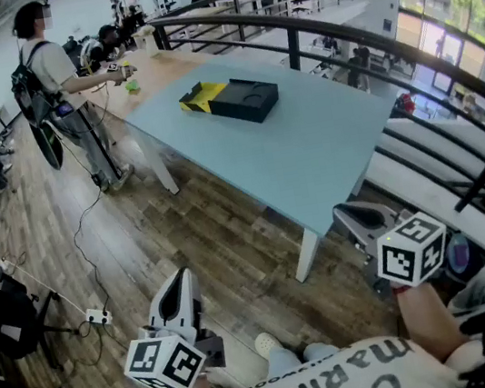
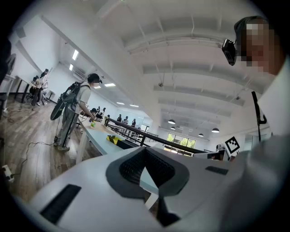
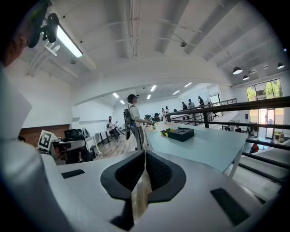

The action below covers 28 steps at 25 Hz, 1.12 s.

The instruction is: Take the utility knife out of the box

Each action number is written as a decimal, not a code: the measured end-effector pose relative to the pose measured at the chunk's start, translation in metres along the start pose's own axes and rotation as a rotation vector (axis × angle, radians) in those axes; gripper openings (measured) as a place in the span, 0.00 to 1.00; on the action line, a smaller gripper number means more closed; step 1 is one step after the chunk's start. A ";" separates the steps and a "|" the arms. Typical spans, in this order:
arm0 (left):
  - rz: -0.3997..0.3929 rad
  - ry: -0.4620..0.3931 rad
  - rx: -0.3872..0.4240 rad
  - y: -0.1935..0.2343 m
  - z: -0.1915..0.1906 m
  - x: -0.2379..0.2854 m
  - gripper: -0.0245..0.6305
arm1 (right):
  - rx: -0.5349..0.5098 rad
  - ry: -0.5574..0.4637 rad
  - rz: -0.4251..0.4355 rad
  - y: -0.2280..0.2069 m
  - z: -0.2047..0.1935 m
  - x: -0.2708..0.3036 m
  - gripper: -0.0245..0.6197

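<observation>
Utility knife: not made out in any view. Judged to be inside the black box (image 1: 231, 98), though too far off to confirm. Noted the box lying on the pale blue table (image 1: 328, 156), toward its far end, at 12 o'clock in the head view. Read its long axis as running 10 to 4 o'clock, with a yellow-and-black striped part at the 10 o'clock end. Saw a round recess in the black top. Could not tell lid from tray.

Found the left gripper (image 1: 180, 282) low at 7 o'clock, over the wood floor (image 1: 184, 230), clenched tight on nothing. Found the right gripper (image 1: 347, 214) at 4 o'clock, just off the table's near corner, likewise pressed together and empty.

Placed the box at roughly 1 o'clock from the left gripper and 11 o'clock from the right gripper, well apart from both. Judged the right gripper the nearer, by a little. Judged the approach not yet begun. Would need jaws opened before any grasp.
</observation>
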<state>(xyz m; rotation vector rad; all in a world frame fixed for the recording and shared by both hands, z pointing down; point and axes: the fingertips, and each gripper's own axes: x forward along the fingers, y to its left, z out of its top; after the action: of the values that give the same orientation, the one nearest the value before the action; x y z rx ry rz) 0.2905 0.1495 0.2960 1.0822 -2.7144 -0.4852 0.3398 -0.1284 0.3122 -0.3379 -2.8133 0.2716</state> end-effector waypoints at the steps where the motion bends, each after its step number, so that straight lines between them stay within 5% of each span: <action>1: 0.004 0.008 -0.010 0.006 -0.003 0.004 0.04 | 0.003 0.006 -0.002 -0.001 -0.002 0.006 0.10; 10: 0.026 0.089 -0.043 0.050 -0.023 0.030 0.04 | 0.044 0.047 -0.010 -0.016 -0.016 0.060 0.10; 18: -0.014 0.131 -0.017 0.084 0.000 0.077 0.04 | 0.085 0.034 -0.030 -0.027 0.005 0.120 0.10; 28: -0.108 0.065 -0.012 0.112 0.044 0.113 0.04 | 0.032 0.011 -0.070 -0.010 0.028 0.155 0.10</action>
<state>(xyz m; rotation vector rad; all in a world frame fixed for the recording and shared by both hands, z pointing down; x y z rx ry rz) 0.1260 0.1581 0.3005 1.2242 -2.6041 -0.4735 0.1855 -0.1025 0.3293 -0.2331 -2.7998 0.2980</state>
